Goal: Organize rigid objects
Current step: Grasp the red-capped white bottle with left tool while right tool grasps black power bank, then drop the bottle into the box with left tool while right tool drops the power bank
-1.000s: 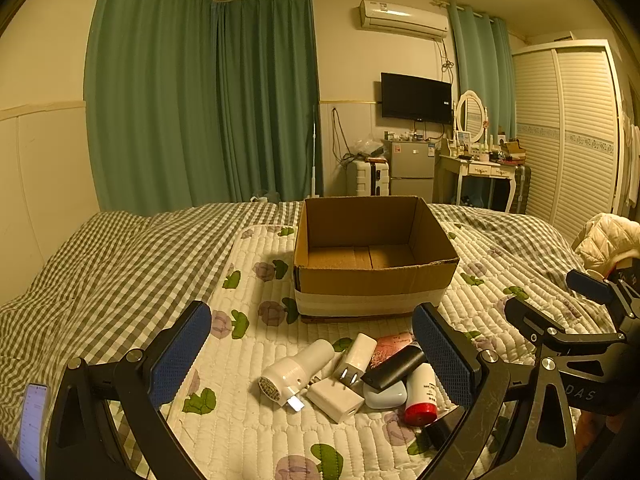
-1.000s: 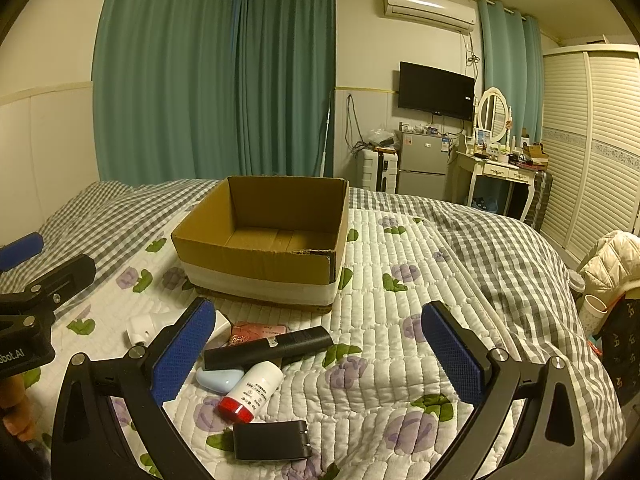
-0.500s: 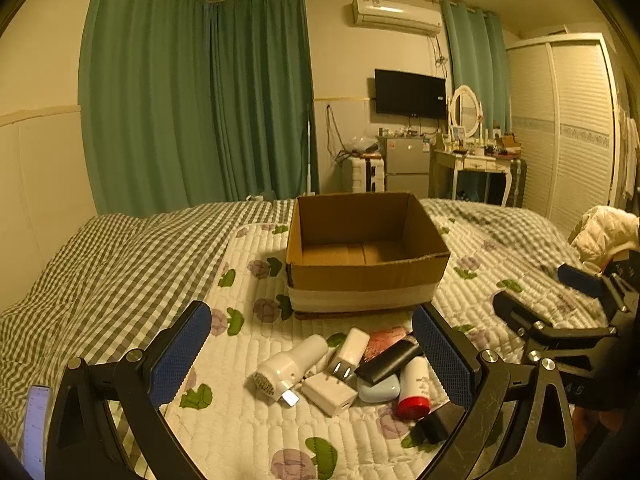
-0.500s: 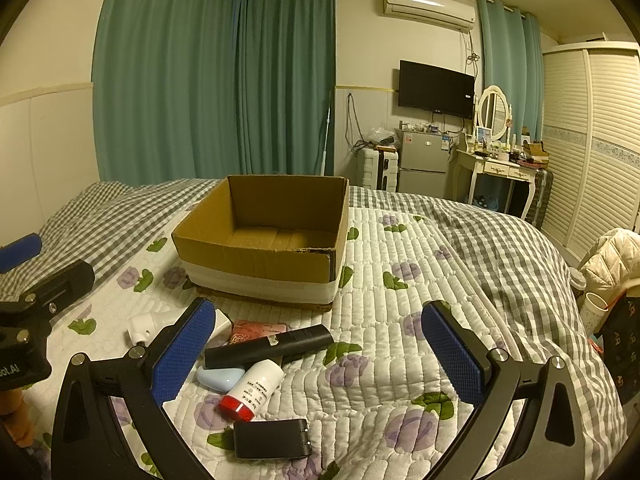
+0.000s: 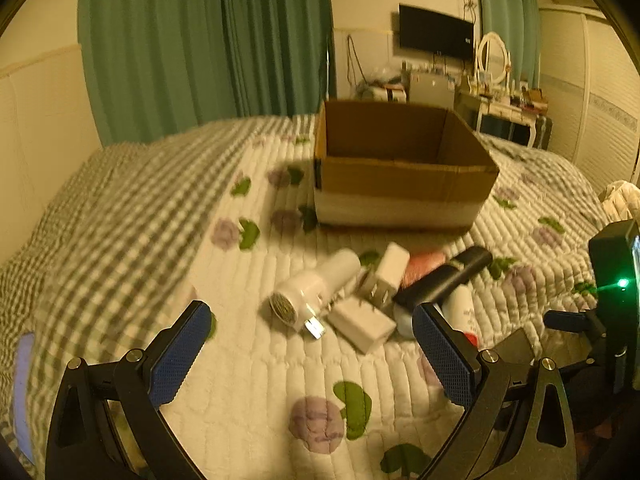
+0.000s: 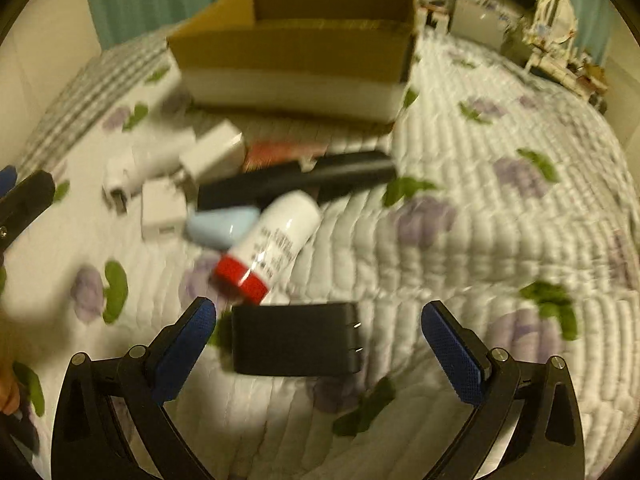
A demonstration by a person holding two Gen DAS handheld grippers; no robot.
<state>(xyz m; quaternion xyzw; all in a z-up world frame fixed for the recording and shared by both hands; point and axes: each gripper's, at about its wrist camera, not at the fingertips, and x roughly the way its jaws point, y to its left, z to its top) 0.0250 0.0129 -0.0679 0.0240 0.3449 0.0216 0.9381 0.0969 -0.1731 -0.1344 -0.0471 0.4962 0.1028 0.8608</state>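
Observation:
An open cardboard box (image 5: 400, 176) stands on the quilted bed; it also shows in the right wrist view (image 6: 296, 52). In front of it lies a pile: a white cylindrical plug (image 5: 316, 284), two white chargers (image 5: 362, 328), a long black bar (image 6: 296, 182), a pale blue piece (image 6: 222, 226), a white bottle with a red cap (image 6: 272, 248) and a black charger (image 6: 294, 338). My left gripper (image 5: 312, 354) is open, low over the quilt just before the white plug. My right gripper (image 6: 318, 350) is open, with the black charger between its fingers.
The bed (image 5: 120, 216) has a checked cover on the left and a flowered quilt. Green curtains (image 5: 200, 40), a TV (image 5: 436, 34), a dressing table (image 5: 508, 108) and a wardrobe (image 5: 600, 92) stand at the far side of the room.
Both grippers have dropped and moved forward toward the pile. The right gripper now straddles the black charger. Both stay open.

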